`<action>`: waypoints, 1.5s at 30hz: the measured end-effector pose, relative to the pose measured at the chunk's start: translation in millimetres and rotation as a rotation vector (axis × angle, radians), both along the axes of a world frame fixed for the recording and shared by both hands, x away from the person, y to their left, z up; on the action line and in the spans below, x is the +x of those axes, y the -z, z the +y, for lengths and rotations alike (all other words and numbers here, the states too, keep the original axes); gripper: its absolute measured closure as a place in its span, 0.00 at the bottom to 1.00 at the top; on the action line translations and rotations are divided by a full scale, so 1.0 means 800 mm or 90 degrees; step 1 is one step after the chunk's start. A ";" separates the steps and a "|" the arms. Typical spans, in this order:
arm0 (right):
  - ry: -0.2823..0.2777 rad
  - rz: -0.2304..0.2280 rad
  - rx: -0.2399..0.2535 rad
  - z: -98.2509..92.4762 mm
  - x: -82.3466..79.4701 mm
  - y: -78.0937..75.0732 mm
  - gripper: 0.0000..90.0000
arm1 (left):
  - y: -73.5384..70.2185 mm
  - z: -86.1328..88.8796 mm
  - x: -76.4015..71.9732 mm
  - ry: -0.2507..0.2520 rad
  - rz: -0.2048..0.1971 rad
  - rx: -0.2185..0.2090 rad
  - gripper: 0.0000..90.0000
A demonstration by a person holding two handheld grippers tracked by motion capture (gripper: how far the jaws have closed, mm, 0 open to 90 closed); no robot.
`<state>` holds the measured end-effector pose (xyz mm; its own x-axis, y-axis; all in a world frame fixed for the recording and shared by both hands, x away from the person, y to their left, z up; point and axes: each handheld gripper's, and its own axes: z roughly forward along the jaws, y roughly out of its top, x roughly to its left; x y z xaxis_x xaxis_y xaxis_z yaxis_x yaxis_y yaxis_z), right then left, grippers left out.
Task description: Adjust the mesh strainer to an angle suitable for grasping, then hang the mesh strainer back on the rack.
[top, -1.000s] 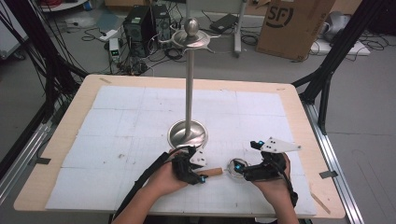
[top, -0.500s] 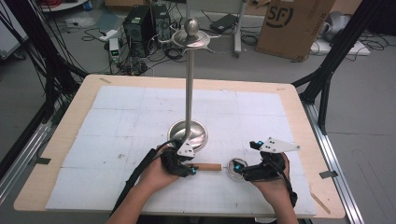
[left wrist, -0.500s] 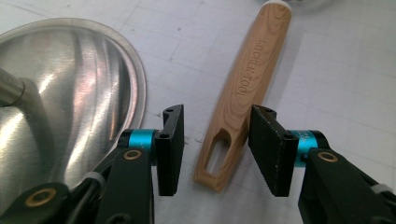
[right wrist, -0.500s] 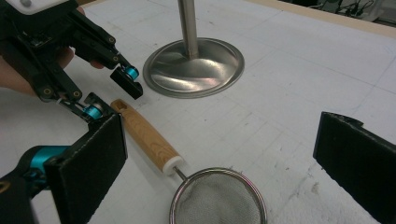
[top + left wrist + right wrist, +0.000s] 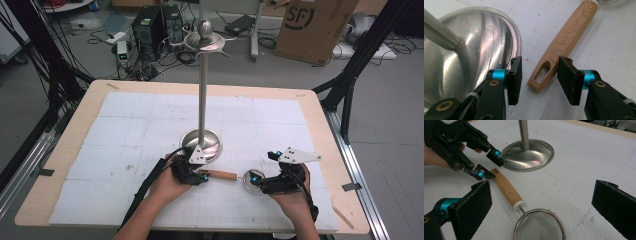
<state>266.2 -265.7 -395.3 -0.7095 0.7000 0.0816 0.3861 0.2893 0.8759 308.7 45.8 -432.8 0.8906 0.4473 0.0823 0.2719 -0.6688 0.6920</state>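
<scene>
Wooden strainer handle point(image 5: 564, 42) end between spread left claw point(image 5: 540, 80) pads, untouched, right claw point(image 5: 541, 212) wide.

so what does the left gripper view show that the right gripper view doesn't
Left gripper view alone: the lettering KITCHEN TOOL on the strainer's wooden handle, read close up, and the hanging slot at the handle's end lying between the left gripper's open jaws, untouched.

Right gripper view alone: the strainer's mesh bowl, the white collar joining it to the handle, and the right gripper's jaws standing wide on either side of that bowl.

Both: the handle flat on the white mat, beside the steel stand's round base.
</scene>
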 end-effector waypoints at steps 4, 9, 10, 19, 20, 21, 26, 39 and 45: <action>-0.002 -0.002 0.002 0.000 0.000 0.000 0.02 | 0.002 0.007 -0.004 -0.002 0.004 -0.015 0.59; -0.004 -0.002 -0.001 0.001 0.001 0.000 0.02 | -0.002 0.024 -0.011 0.003 0.007 -0.043 0.56; -0.004 -0.002 -0.001 0.001 0.001 0.000 0.02 | -0.003 0.029 -0.012 0.004 0.008 -0.053 0.56; -0.009 0.007 -0.005 0.007 0.002 0.005 0.02 | -0.006 0.058 -0.013 -0.013 0.022 -0.113 0.50; -0.013 0.011 -0.008 0.007 0.003 0.006 0.02 | -0.006 0.058 -0.013 -0.008 0.023 -0.114 0.49; -0.013 0.011 -0.008 0.007 0.003 0.006 0.02 | -0.006 0.058 -0.014 -0.001 0.025 -0.110 0.49; -0.010 0.015 -0.006 0.006 0.001 0.006 0.02 | -0.010 0.062 -0.014 -0.007 0.026 -0.128 0.44; -0.013 0.009 -0.007 0.007 0.002 0.005 0.02 | -0.030 0.103 -0.011 -0.059 0.011 -0.173 0.32; -0.012 0.013 -0.011 0.007 0.002 0.007 0.02 | -0.030 0.108 -0.009 -0.066 0.009 -0.174 0.31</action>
<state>268.0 -259.8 -401.3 -0.7210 0.6880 0.0833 0.3976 0.3122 0.8628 301.6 132.4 -408.7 0.8391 0.5400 -0.0657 0.3399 -0.4261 0.8384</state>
